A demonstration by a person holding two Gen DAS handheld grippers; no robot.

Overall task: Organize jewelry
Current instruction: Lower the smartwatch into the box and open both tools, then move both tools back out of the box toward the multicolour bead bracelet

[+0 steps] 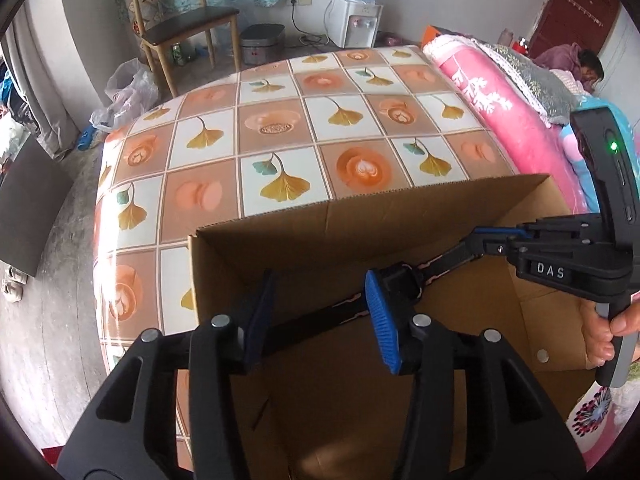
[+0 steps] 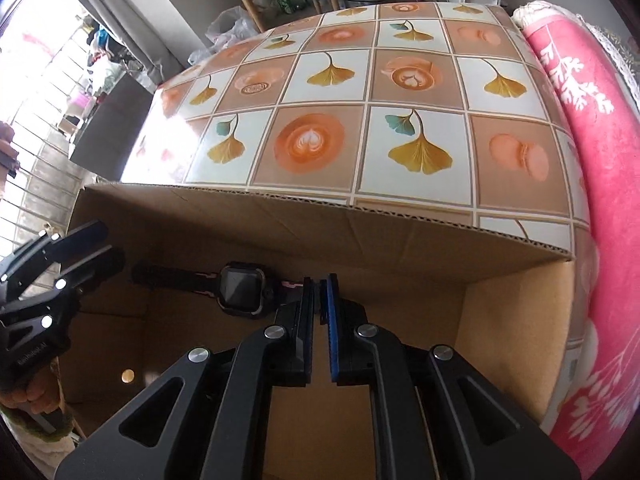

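A black smartwatch (image 2: 242, 290) with a black strap hangs inside an open cardboard box (image 2: 320, 208). My right gripper (image 2: 320, 294) is shut on one end of the strap, right beside the watch face. In the left wrist view that right gripper (image 1: 476, 240) comes in from the right, a hand (image 1: 612, 332) on its handle. The watch strap (image 1: 312, 320) runs across the gap of my left gripper (image 1: 320, 312). Its blue pads stand apart and do not press on the strap. In the right wrist view the left gripper (image 2: 110, 242) sits by the strap's free end.
The cardboard box (image 1: 360, 216) stands at the near edge of a table with a ginkgo-and-coffee tablecloth (image 1: 280, 140). A pink blanket (image 1: 480, 92) lies along the right side, with a person (image 1: 588, 68) beyond it. A chair (image 1: 180, 28) and water dispenser (image 1: 358, 20) stand behind.
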